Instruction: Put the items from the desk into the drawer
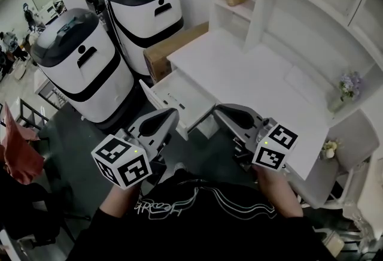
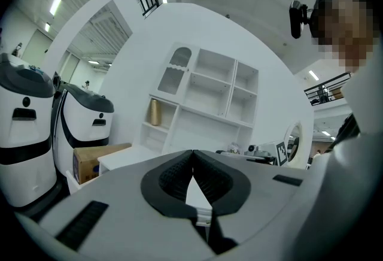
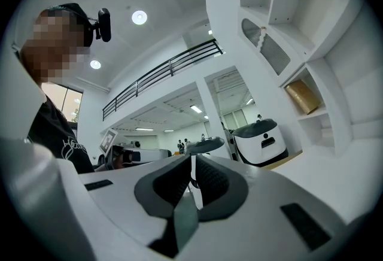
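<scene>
White desk [image 1: 257,80] under a wall of white shelves [image 1: 281,8], seen from above the person's head; its top looks almost bare. The only item I can make out on it is a small bunch of purple flowers [image 1: 349,82] at the far right edge. The drawer [image 1: 190,97] stands pulled open at the desk's left front corner, its long side running roughly from 10 to 4 o'clock; a few small dark marks inside are too small to identify.

The left gripper [image 1: 170,113] hovers just below the drawer, which lies at its 12 o'clock; its jaws are pressed together on nothing. The right gripper [image 1: 222,109], jaws likewise together and empty, has the drawer at 9 o'clock and the flowers well away at 3 o'clock, so it looks the nearer one for that reach.

Two white-and-black machines [image 1: 84,62] and a cardboard box [image 1: 173,47] stand left of the desk.
</scene>
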Motion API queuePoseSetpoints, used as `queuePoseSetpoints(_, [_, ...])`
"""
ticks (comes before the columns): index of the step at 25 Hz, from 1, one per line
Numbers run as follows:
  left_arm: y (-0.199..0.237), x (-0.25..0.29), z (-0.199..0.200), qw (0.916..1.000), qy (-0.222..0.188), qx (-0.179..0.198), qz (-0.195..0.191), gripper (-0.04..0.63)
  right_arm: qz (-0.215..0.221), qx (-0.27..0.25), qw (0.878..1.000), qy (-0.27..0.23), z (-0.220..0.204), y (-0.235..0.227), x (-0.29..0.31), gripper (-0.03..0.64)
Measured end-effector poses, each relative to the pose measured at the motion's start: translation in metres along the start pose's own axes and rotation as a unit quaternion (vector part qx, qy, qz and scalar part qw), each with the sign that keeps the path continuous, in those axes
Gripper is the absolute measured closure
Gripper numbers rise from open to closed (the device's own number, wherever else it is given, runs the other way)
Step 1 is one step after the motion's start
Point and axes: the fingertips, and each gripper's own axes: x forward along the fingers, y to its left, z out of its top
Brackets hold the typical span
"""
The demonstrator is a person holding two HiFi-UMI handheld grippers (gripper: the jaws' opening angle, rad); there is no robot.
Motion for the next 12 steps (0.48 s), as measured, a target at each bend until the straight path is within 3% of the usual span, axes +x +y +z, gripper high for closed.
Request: queuePoseSetpoints(12, [-0.004,-0.008,-0.01,0.9999,0.003,-0.009,-0.005,0.575,-0.019,-0.008,1.0,0.008,-0.008,0.003,-0.006,0.56])
